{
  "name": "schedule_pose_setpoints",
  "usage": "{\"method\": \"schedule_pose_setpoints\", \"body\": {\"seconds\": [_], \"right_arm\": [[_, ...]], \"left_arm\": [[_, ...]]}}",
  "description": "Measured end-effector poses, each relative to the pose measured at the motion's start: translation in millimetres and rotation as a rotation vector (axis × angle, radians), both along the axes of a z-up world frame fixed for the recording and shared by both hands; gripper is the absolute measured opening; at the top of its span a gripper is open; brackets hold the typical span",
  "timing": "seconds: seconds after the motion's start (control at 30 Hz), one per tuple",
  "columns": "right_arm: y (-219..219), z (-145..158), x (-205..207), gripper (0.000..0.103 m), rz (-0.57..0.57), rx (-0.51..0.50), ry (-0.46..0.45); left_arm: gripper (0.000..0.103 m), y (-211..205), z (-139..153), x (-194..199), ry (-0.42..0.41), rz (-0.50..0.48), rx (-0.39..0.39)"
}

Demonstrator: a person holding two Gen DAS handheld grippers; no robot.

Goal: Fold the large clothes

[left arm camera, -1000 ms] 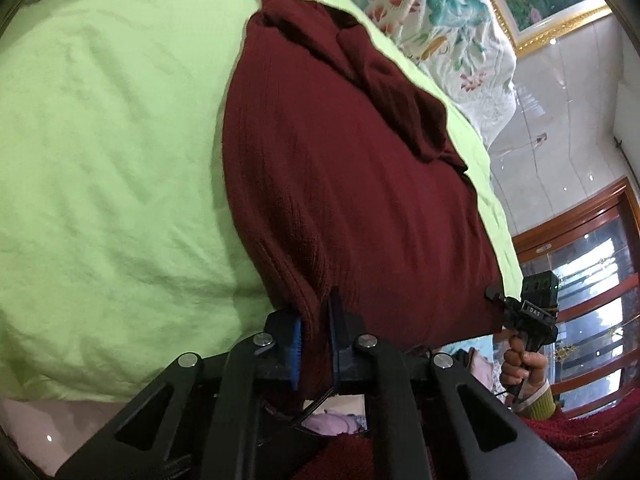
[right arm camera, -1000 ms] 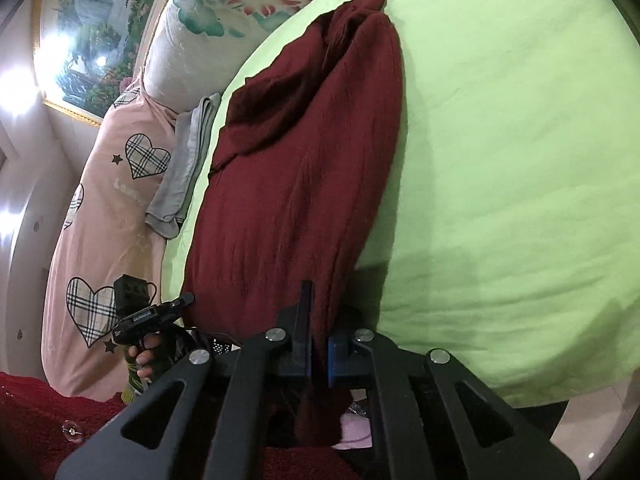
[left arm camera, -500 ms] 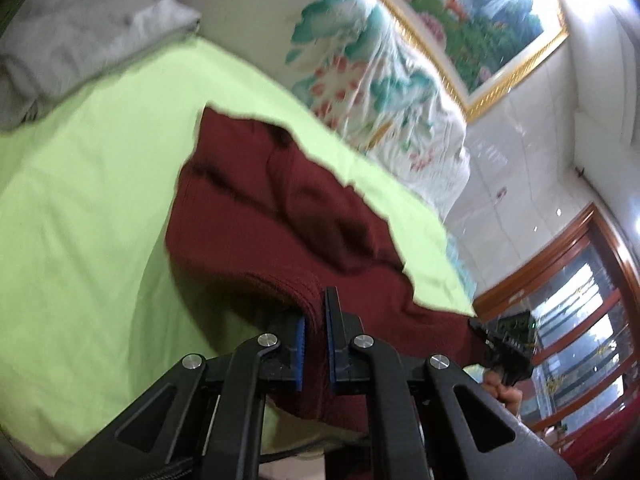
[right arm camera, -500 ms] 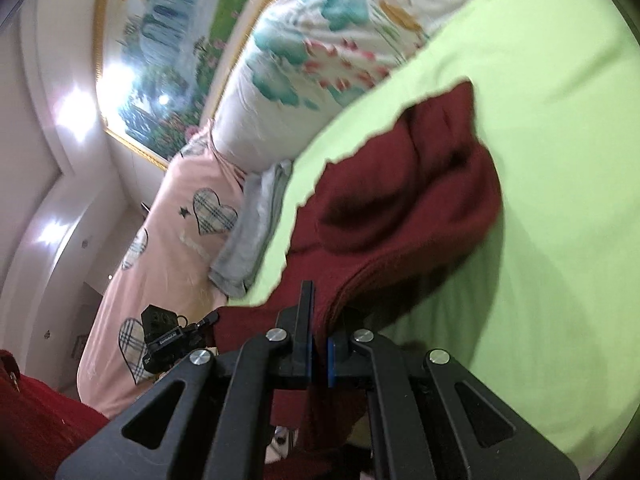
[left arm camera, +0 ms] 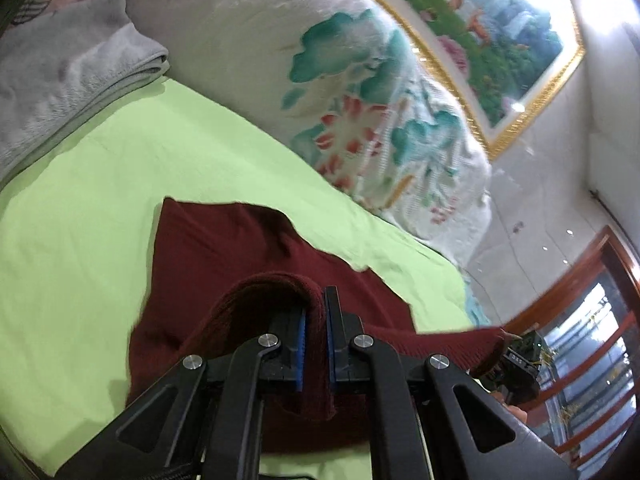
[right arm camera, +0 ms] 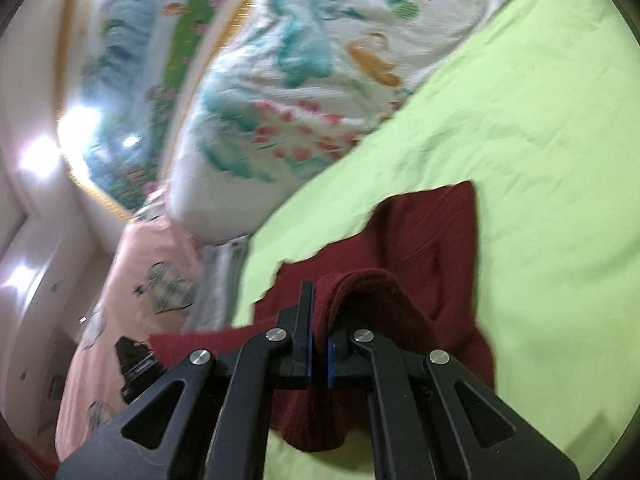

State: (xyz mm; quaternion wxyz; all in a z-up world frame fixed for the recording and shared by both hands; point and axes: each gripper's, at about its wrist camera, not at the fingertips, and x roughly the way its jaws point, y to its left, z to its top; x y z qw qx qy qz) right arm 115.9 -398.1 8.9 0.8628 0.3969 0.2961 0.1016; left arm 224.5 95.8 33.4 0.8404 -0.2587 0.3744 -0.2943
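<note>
Sweater (left arm camera: 224, 248), dark red knit, lies partly folded on a lime-green sheet (left arm camera: 80, 216), its lower edge raised off the bed and stretched taut between two handheld grippers. Left gripper (left arm camera: 316, 344) is clenched on a fold of the hem, which arches over the blue pads and hangs down between the jaws at 6 o'clock in the left wrist view. Right gripper (right arm camera: 318, 340) is likewise clamped on the hem's other corner, the knit bunching over its right finger. From the left camera, the stretched edge runs toward 4 o'clock, where the other gripper shows as a small dark shape in front of a wooden-framed window (left arm camera: 592, 344). From the right camera, the same edge runs toward 8 o'clock to the left tool. The rest of the sweater rests flat on the sheet beyond both tools, toward 12 o'clock. A floral quilt (left arm camera: 360, 120) is heaped at the head of the bed, with a folded grey cloth (left arm camera: 68, 76) at 10 o'clock in the left view and a pink cover with heart patches (right arm camera: 132, 300) at 8 o'clock in the right view. A gold-framed painting (left arm camera: 500, 40) hangs on the wall.
</note>
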Motion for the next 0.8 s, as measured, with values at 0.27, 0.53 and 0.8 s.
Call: {"method": "schedule_pose_setpoints", "body": {"seconds": [0.27, 0.53, 0.8], "right_arm": [[-28, -56, 68, 0.005, -0.092, -0.034, 0.188], [-32, -72, 67, 0.009, -0.070, -0.014, 0.219], [16, -27, 28, 0.024, 0.042, -0.149, 0.090]], "left_arm": [[0.005, -30, -59, 97, 0.095, 0.075, 0.117], [0.008, -38, -97, 112, 0.177, 0.065, 0.171], [0.022, -63, -76, 37, 0.149, -0.056, 0.095]]}}
